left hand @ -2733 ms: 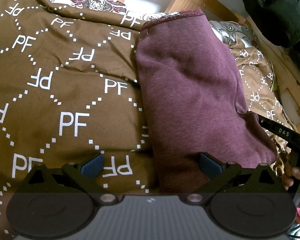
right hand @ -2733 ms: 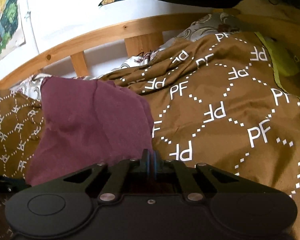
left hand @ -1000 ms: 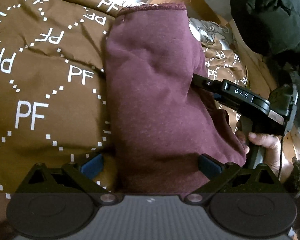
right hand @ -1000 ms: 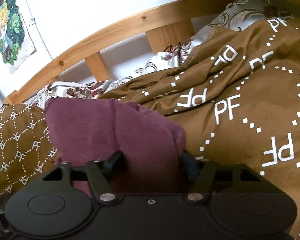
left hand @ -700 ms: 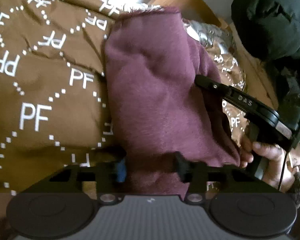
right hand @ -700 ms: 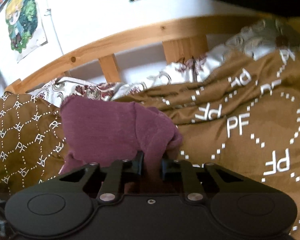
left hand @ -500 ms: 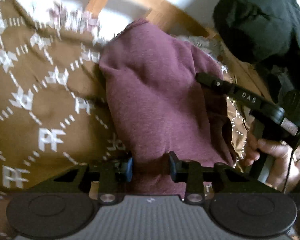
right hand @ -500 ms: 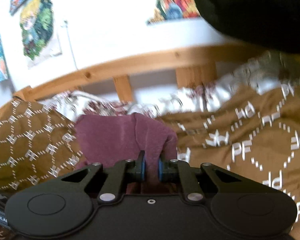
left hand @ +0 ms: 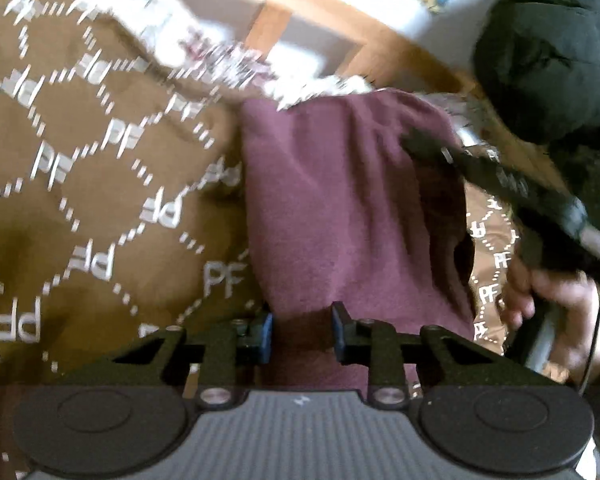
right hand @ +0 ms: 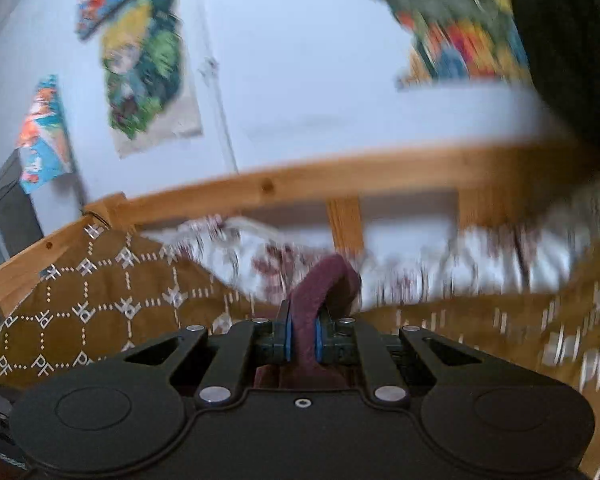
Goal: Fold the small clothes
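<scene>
One maroon garment, soft and creased, on one brown quilt. Two grippers: left gripper pinches its near edge, jaws just closing; right gripper clamps a fold.

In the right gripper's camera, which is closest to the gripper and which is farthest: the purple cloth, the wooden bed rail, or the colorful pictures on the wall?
1. Purple cloth, pinched in the right gripper, low centre.
2. Wooden bed rail, behind the bedding, across the middle.
3. Colorful pictures, on the wall, upper left.

Matt fleecy garment (maroon cloth)
</scene>
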A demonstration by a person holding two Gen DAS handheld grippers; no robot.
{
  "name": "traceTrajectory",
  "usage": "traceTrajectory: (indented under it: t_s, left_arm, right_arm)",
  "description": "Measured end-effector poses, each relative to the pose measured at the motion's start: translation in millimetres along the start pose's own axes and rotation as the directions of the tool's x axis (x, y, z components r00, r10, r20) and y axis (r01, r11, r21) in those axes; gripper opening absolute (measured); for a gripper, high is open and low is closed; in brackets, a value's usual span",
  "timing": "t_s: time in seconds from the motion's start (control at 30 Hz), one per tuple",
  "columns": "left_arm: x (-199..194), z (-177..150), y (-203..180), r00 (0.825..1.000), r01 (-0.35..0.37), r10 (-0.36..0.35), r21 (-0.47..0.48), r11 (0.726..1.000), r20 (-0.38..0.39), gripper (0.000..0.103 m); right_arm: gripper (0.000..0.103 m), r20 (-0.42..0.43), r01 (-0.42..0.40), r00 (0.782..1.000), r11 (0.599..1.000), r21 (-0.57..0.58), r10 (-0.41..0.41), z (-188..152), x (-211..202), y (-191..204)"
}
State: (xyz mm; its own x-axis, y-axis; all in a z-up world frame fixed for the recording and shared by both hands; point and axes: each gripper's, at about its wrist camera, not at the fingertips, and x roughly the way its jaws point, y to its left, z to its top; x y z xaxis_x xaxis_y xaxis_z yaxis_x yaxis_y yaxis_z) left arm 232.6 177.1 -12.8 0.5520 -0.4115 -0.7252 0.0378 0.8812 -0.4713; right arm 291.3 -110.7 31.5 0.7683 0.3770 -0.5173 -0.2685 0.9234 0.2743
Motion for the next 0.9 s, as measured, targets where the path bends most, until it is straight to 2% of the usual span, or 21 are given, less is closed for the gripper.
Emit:
traceTrajectory:
  t_s: [0.1, 0.2, 0.27, 0.37, 0.4, 0.43, 0.47, 0.57, 0.63, 0.67, 0.7, 0.77, 0.83, 0.9]
  left_arm:
    - [6.8, 4.2, 10.0, 1.000, 0.018, -0.019, -0.052, 0.999, -0.024, 0.034]
    - [8.8, 3.4, 13.3, 0.999, 0.025, -0.027, -0.055, 0.998, -0.027, 0.038]
    - [14.0, 4.3, 14.5, 0.999, 0.015, -0.017, -0.053, 0.998, -0.035, 0.043]
    - [19.1, 3.5, 17.5, 0.999, 0.005, -0.007, -0.060, 0.998, -0.044, 0.045]
    - [19.5, 2.7, 18.1, 0.999, 0.004, -0.007, -0.060, 0.998, -0.048, 0.047]
    - [21.0, 2.1, 18.2, 0.999, 0.002, -0.005, -0.058, 0.998, -0.052, 0.051]
    - [23.4, 2.0, 17.7, 0.998, 0.000, -0.003, -0.054, 0.999, -0.056, 0.055]
    - [32.1, 0.8, 17.7, 0.998, -0.012, 0.009, -0.039, 0.999, -0.068, 0.065]
    - [37.4, -0.2, 18.5, 0.997, -0.010, 0.007, -0.043, 0.999, -0.077, 0.065]
    - [38.9, -0.6, 19.2, 0.997, -0.005, 0.001, -0.050, 0.999, -0.080, 0.064]
    - [39.5, -1.0, 19.7, 0.997, 0.004, -0.008, -0.059, 0.998, -0.079, 0.054]
    - [37.3, -0.9, 18.6, 0.997, 0.019, -0.023, -0.061, 0.998, -0.068, 0.045]
    - [30.8, -1.0, 11.9, 0.999, 0.010, -0.011, -0.034, 0.999, -0.042, 0.037]
    - [22.6, -0.8, 4.1, 1.000, 0.007, -0.007, -0.019, 1.000, -0.015, 0.033]
  right_arm:
    - [0.011, -0.068, 0.052, 0.997, 0.996, 0.077, -0.047, -29.5, -5.2, -10.8]
    - [0.013, -0.125, 0.125, 0.986, 0.982, 0.142, -0.108, -53.5, -9.3, -28.8]
    - [0.024, -0.145, 0.176, 0.978, 0.965, 0.193, -0.149, -62.8, -11.9, -42.1]
    - [0.057, -0.161, 0.206, 0.971, 0.957, 0.202, -0.175, -67.6, -9.8, -53.3]
    - [0.063, -0.159, 0.212, 0.970, 0.958, 0.195, -0.182, -67.5, -8.1, -54.3]
    - [0.075, -0.157, 0.216, 0.970, 0.958, 0.188, -0.187, -65.8, -5.9, -53.9]
    - [0.083, -0.156, 0.221, 0.969, 0.958, 0.181, -0.194, -65.5, -3.5, -53.4]
    - [0.087, -0.169, 0.220, 0.967, 0.960, 0.171, -0.192, -66.6, 8.6, -54.7]
    - [0.085, -0.193, 0.213, 0.965, 0.959, 0.186, -0.177, -66.7, 21.9, -58.6]
    - [0.074, -0.206, 0.209, 0.964, 0.956, 0.204, -0.167, -67.8, 26.7, -59.8]
    - [0.067, -0.203, 0.197, 0.967, 0.955, 0.223, -0.152, -68.4, 28.6, -59.5]
    - [0.037, -0.184, 0.170, 0.974, 0.960, 0.222, -0.130, -69.2, 26.2, -54.5]
    - [0.025, -0.172, 0.166, 0.975, 0.975, 0.151, -0.139, -67.4, 24.0, -41.5]
    - [0.021, -0.152, 0.170, 0.976, 0.983, 0.068, -0.158, -63.6, 20.1, -27.9]
